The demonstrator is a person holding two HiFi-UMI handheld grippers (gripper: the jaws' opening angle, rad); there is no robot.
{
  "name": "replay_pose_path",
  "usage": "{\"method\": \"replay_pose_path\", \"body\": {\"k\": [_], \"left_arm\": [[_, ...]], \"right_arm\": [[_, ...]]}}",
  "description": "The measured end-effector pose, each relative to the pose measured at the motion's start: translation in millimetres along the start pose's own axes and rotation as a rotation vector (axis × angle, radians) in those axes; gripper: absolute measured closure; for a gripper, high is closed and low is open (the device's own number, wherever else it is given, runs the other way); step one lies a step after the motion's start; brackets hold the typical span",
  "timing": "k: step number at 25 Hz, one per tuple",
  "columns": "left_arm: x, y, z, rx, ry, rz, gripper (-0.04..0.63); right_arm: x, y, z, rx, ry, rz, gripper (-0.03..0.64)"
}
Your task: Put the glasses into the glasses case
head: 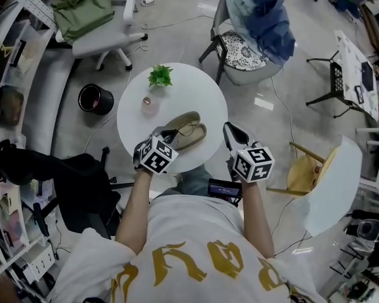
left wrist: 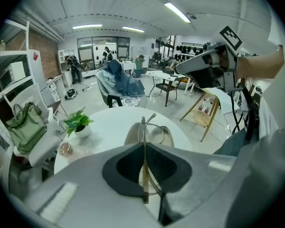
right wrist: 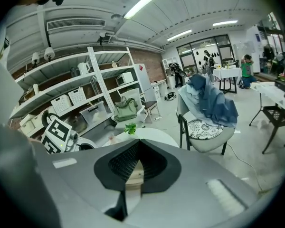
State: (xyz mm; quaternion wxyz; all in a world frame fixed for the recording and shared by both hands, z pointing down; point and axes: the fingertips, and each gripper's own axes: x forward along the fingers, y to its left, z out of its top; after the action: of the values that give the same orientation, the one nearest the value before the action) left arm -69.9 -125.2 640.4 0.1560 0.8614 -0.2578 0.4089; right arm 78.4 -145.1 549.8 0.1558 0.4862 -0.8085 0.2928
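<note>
Glasses [left wrist: 143, 127] are pinched in my left gripper [left wrist: 144, 170] — its two dark pads are clenched on the thin wire frame, which runs straight up the line where they meet and sticks out past the tips. One lens loop curves off to the right of that line. Just beyond the frame lies the glasses case [left wrist: 131, 136], beige and lying open on the round white table [left wrist: 104, 122].

From the head view, my left gripper [head: 166, 134] sits at the near end of the glasses case [head: 186, 130], right at its edge; whether the frame is touching the case I cannot tell. The case lies towards the near side of the table [head: 136, 115], angled up to the right.

My right gripper [head: 232, 131] hangs at the table's right edge, just beside the case but apart from it. Its own view shows the tips brought together with nothing between them [right wrist: 137, 161] — only a narrow wedge of gap behind them, through which something beige shows.

Farther back on the table stand a small green plant [head: 160, 76] and, nearer the case, a small round cup [head: 149, 103].
</note>
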Motion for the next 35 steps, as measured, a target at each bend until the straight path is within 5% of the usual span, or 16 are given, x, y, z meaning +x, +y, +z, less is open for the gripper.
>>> {"method": "replay_pose_path", "body": {"k": [26, 35], "left_arm": [[81.1, 15.7, -21.7, 0.090, 0.126, -0.006, 0.577], [78.4, 12.3, -21.0, 0.055, 0.108, -0.022, 0.561]], "right_arm": [[46.0, -43.8, -16.2, 0.049, 0.129, 0.016, 0.589], [43.2, -39.9, -13.3, 0.046, 0.116, 0.020, 0.589]]}}
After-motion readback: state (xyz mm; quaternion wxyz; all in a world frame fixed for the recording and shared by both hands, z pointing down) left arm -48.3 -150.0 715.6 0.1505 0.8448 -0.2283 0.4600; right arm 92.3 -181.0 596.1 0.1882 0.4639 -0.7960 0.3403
